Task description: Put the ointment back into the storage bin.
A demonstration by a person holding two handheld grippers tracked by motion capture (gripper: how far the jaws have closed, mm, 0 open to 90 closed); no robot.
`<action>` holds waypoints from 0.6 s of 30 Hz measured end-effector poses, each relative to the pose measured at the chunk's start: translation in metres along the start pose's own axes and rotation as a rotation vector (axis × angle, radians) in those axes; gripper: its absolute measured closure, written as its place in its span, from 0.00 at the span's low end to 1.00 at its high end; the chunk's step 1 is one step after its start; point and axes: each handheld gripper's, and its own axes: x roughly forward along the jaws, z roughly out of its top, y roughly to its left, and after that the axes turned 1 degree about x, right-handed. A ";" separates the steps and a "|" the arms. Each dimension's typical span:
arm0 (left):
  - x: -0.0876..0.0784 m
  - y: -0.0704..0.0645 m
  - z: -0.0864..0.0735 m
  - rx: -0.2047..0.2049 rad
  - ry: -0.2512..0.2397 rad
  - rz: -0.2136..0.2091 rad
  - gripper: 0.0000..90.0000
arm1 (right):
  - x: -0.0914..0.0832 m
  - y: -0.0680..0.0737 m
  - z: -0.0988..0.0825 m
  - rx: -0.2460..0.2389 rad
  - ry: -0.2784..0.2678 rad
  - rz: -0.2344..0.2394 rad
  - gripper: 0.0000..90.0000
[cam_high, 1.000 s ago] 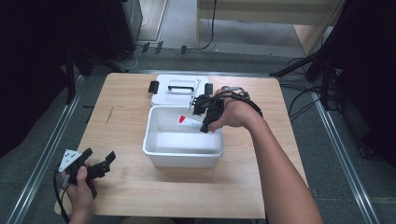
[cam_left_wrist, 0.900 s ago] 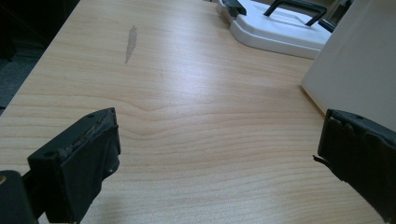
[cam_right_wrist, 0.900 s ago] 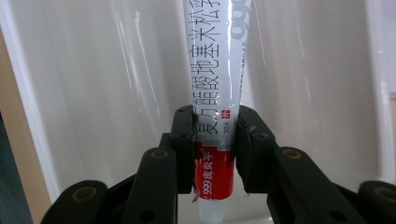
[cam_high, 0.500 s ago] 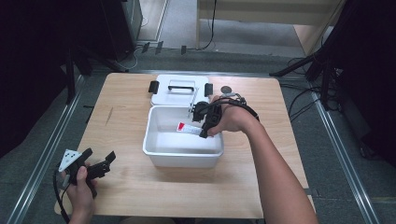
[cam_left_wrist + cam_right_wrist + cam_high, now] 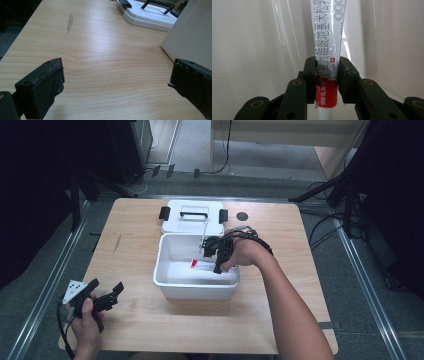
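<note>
Ointment tube [image 5: 327, 62] is clamped between the right gripper [image 5: 218, 254] jaws inside the white bin [image 5: 170, 280], likely for placing; left gripper [image 5: 102, 299], jaws apart, idles beside the bin.

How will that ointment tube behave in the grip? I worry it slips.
The ointment tube looks glossy, so probably slippery. It tapers flat, so likely soft and squashable. The right hand-held gripper clamps its red end; it seems light inside the white bin.

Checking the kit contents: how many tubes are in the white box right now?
1. The tube lies low inside the white box, clamped by the right tongs. The hand covers part of the box, so another could be hidden.
</note>
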 end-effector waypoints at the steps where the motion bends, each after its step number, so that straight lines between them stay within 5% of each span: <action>1: 0.000 0.000 0.000 0.000 0.000 0.000 0.00 | 0.000 0.000 0.000 0.000 0.000 0.000 0.79; 12: 0.000 0.000 0.000 -0.004 -0.001 -0.001 0.00 | 0.017 0.008 0.010 -0.056 0.118 -0.021 0.79; 18: 0.000 0.001 0.000 -0.004 -0.001 -0.001 0.00 | 0.020 0.009 0.011 -0.060 0.138 -0.013 0.79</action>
